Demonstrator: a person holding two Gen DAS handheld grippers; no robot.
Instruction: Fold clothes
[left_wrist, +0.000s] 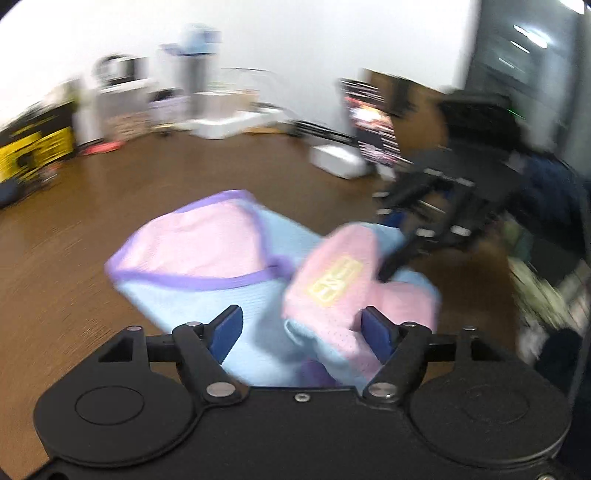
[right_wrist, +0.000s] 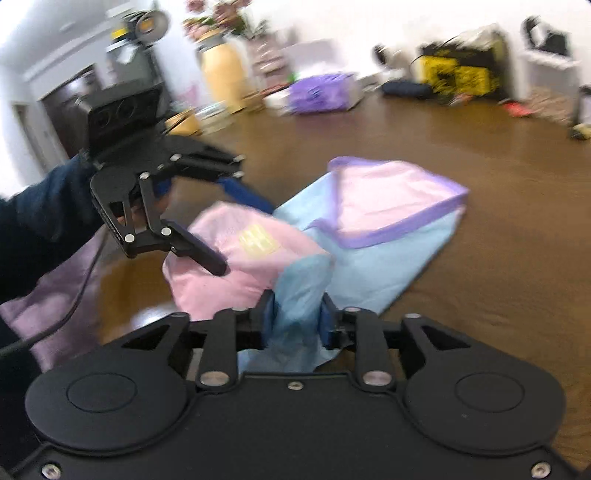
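The right gripper (right_wrist: 297, 317) has its jaws clamped on a bunched blue fold of the garment (right_wrist: 369, 236). Just left, the left gripper (left_wrist: 301, 330) stands with jaws apart, pink cloth loose between them. The pink and blue garment with purple trim lies crumpled on the brown floor (right_wrist: 498, 295). Cluttered boxes (right_wrist: 321, 92) line the far wall.

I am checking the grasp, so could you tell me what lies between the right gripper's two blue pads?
In the right wrist view, a bunched blue fold of the garment lies between the right gripper pads.
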